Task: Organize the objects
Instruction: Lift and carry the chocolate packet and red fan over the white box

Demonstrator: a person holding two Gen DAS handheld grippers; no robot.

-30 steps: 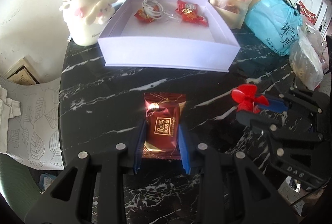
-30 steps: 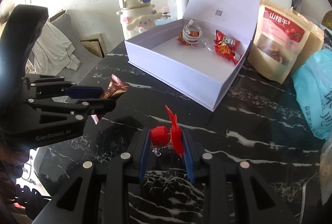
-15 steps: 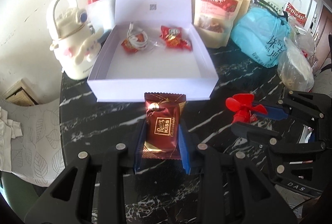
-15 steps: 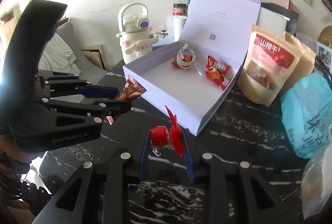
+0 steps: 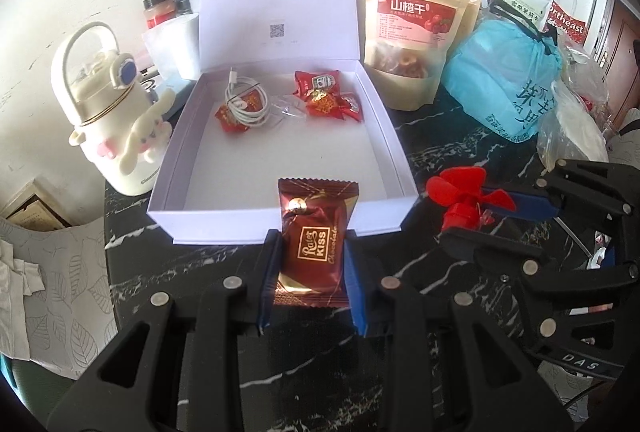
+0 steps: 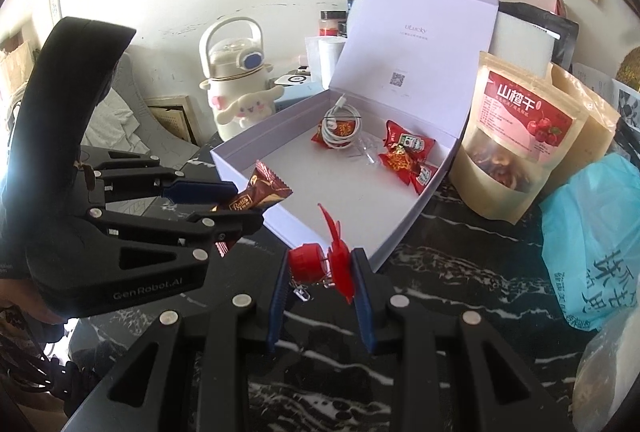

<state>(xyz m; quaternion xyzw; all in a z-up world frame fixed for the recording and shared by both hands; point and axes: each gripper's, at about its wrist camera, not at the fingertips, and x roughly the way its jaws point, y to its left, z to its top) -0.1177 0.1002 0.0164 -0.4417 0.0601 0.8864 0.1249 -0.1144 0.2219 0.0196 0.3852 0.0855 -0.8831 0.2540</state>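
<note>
Left gripper (image 5: pixel 311 260) jaws clamp chocolate packet (image 5: pixel 314 240), right gripper (image 6: pixel 322 272) jaws pinch red mini fan (image 6: pixel 324 258); clear white box (image 5: pixel 400 168) wall before releasing.

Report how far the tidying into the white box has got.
Done: the white box already holds a coiled white cable and several red snack packets. In hand: the left hand-held gripper grips a chocolate packet at the box's front edge, and the right hand-held gripper grips a small red fan near its front corner. Left: both must still be released inside.
</note>
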